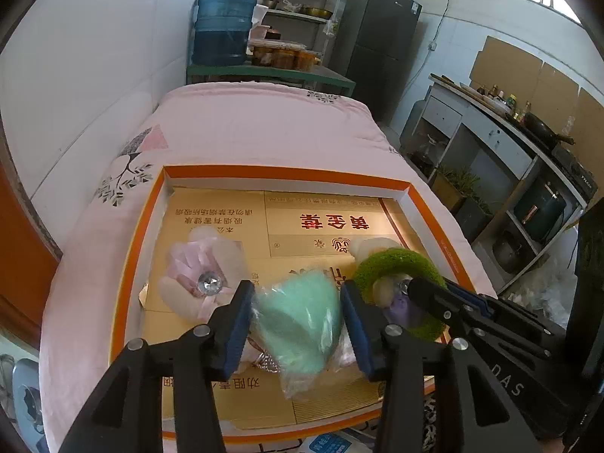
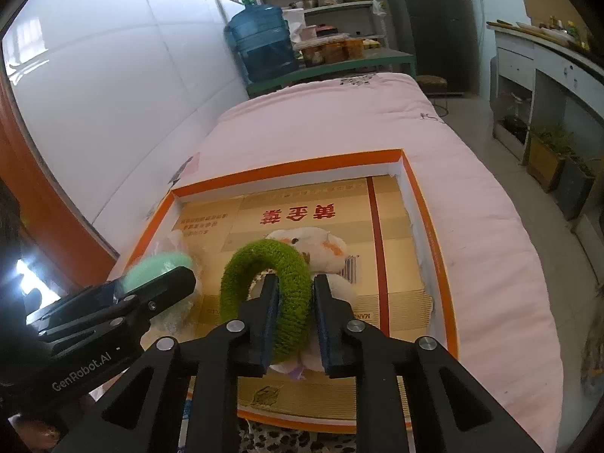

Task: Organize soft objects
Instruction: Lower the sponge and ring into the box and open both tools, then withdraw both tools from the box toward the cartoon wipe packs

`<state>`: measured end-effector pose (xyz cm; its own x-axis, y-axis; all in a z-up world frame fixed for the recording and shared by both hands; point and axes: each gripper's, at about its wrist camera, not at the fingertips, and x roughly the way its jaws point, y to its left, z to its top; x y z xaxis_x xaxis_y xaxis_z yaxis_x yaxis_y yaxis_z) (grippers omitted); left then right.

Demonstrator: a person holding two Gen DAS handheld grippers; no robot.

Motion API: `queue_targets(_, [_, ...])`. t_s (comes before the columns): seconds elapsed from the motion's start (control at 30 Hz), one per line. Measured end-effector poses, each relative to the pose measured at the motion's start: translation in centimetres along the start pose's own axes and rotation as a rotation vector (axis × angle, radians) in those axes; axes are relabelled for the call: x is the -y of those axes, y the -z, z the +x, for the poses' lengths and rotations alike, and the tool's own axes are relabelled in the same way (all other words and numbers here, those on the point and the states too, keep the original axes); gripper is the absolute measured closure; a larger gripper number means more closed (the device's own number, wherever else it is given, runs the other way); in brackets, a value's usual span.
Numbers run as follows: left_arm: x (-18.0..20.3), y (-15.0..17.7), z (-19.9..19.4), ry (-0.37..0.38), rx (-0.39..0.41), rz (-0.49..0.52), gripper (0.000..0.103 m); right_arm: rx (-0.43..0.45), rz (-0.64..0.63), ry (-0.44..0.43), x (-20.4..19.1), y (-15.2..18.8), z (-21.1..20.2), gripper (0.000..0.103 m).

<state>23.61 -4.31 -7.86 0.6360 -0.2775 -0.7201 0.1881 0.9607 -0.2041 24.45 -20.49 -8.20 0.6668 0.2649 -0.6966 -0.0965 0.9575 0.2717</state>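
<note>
A shallow orange-rimmed box lined with cardboard lies on a pink quilt. Inside it my left gripper stands open around a mint green sponge in clear wrap, which rests on the lining. To its left lies a pink bow ornament with a clear gem. My right gripper is shut on one side of a green fuzzy ring, tilted over a white plush toy. In the left wrist view the ring and the right gripper sit at the box's right side.
The pink quilt covers a bed against a white wall on the left. Beyond it stand a blue water jug, shelves and a dark fridge. A counter with pots runs along the right. A blue-and-white packet lies at the box's near edge.
</note>
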Motion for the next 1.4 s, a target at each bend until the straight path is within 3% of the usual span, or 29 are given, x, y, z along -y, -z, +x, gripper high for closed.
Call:
queue_targets(0.1, [-0.1, 0.0, -0.2, 0.004, 0.01, -0.008, 0.044, -0.009, -0.005, -0.002, -0.2, 0.0, 0.1, 0.074])
queue_targets(0.17, [-0.2, 0.0, -1.0, 0.012, 0.035, -0.018, 0.042, -0.008, -0.011, 0.001, -0.3, 0.1, 0.0, 0.062])
queue_targets(0.33, [-0.4, -0.4, -2.4, 0.041, 0.073, -0.045, 0.034, 0.01, -0.016, 0.011, -0.4, 0.2, -1.0, 0.049])
queue_targets(0.7, [0.3, -0.2, -5.5, -0.002, 0.163, 0.006, 0.033, 0.039, -0.007, 0.018, -0.2, 0.7, -3.3, 0.048])
queue_targets(1.03, [0.2, 1.4, -8.0, -0.006, 0.186, -0.002, 0.033, 0.063, -0.025, -0.003, -1.5, 1.9, -6.0, 0.048])
queue_targets(1.4, [1.2, 3.6, -12.2, -0.07, 0.302, 0.037, 0.033, 0.087, -0.088, -0.018, -4.1, 4.1, -9.6, 0.048])
